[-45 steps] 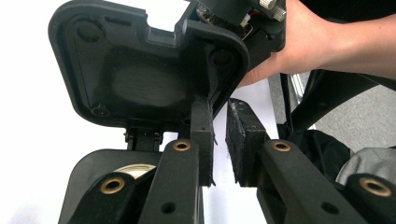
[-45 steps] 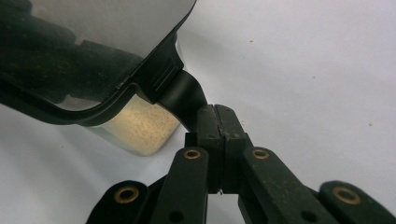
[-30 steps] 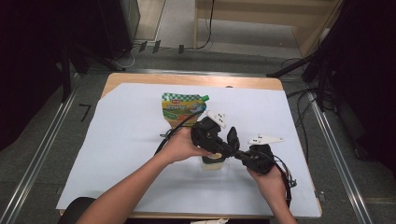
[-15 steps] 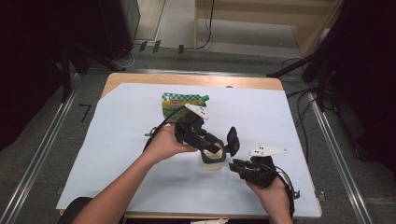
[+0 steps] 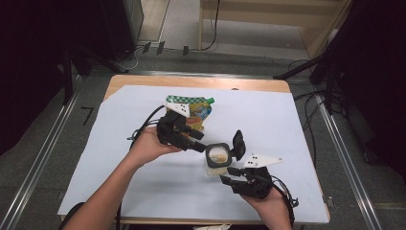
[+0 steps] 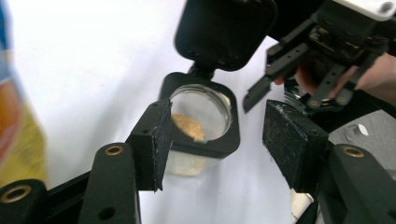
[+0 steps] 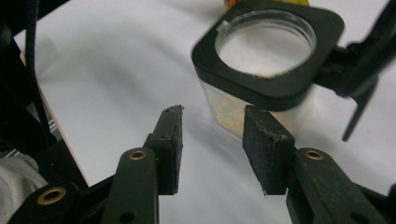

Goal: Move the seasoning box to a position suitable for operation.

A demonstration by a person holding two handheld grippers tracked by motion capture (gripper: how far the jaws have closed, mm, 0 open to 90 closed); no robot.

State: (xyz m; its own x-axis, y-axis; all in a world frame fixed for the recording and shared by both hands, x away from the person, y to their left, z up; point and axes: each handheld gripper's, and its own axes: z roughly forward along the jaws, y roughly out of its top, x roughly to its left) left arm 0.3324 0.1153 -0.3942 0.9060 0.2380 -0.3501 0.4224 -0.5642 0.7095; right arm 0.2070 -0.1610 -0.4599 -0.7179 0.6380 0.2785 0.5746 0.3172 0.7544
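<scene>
Clear square jar point(image 5: 219, 158) with black rim stands upright, flip lid point(image 5: 238, 144) open; my left gripper point(image 6: 212, 140) and right gripper point(image 7: 212, 140) have just been opening, holding nothing.

This looks like a lab or recording room rather than a home. A wooden counter point(image 5: 143, 82) under a white sheet point(image 5: 268, 124) stands on a grey floor point(image 5: 48, 143), with metal rails point(image 5: 38, 163) at both sides, loose cables point(image 5: 210, 28) at the top of the frame, and dark equipment stands point(image 5: 330, 67) at upper right.

Clear plastic jar point(image 5: 218, 159), matt black collar; white paper sheet point(image 5: 297, 124).
</scene>
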